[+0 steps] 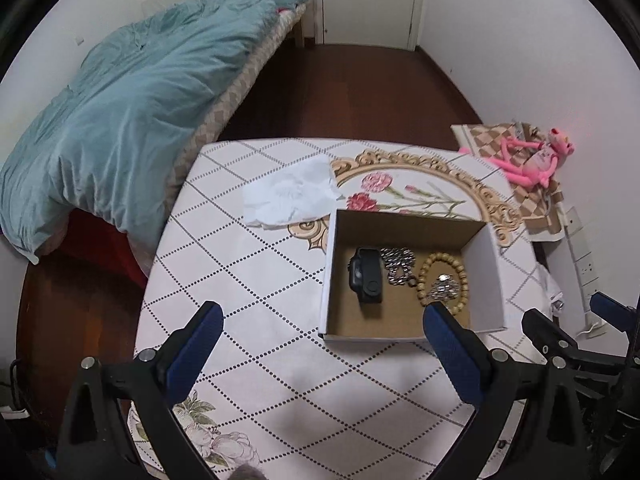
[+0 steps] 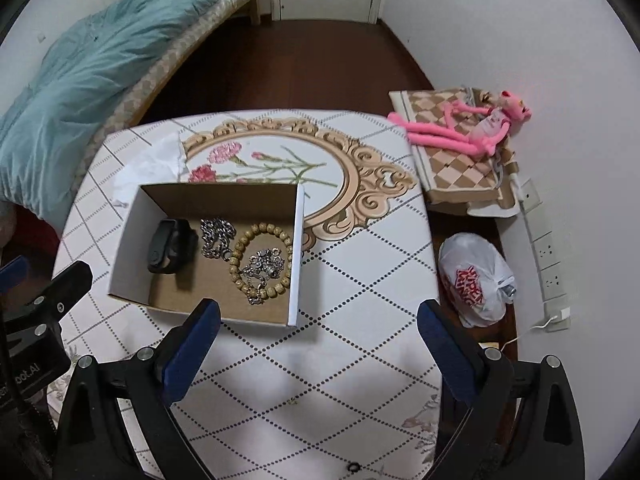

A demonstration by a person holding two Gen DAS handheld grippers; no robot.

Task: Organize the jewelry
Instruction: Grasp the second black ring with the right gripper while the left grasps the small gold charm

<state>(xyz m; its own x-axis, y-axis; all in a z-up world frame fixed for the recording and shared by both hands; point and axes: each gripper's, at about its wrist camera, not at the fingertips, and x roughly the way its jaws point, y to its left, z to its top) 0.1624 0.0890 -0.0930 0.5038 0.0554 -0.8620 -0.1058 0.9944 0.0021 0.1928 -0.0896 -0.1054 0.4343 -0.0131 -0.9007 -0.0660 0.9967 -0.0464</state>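
- The box sits on the table, and all the jewelry in view lies on its brown floor.
- The watch is at the box's left end, the chain is in the middle, and the bead bracelet is at the right, just inside the white wall.
- A silver piece lies across the bracelet's ring; it looks like a crystal bracelet or a clasped charm, but the view is too coarse to be sure.
- The left gripper has its jaws spread wide and holds nothing; it hangs over the table at the box's near edge.
- The right gripper is likewise spread wide and empty, near the box's front right corner.
- Handling, as a judgement: the watch is the stiffest and heaviest piece, so pinch it across the case or where the strap meets it.
- The chain is limp and slippery; take a bunched section, since a single link would likely slide out.
- The beads roll on their cord; grip across two or three of them.
- The silver piece looks delicate and touches the beads, so lifting either may drag the other.
- A tissue lies beyond the box.
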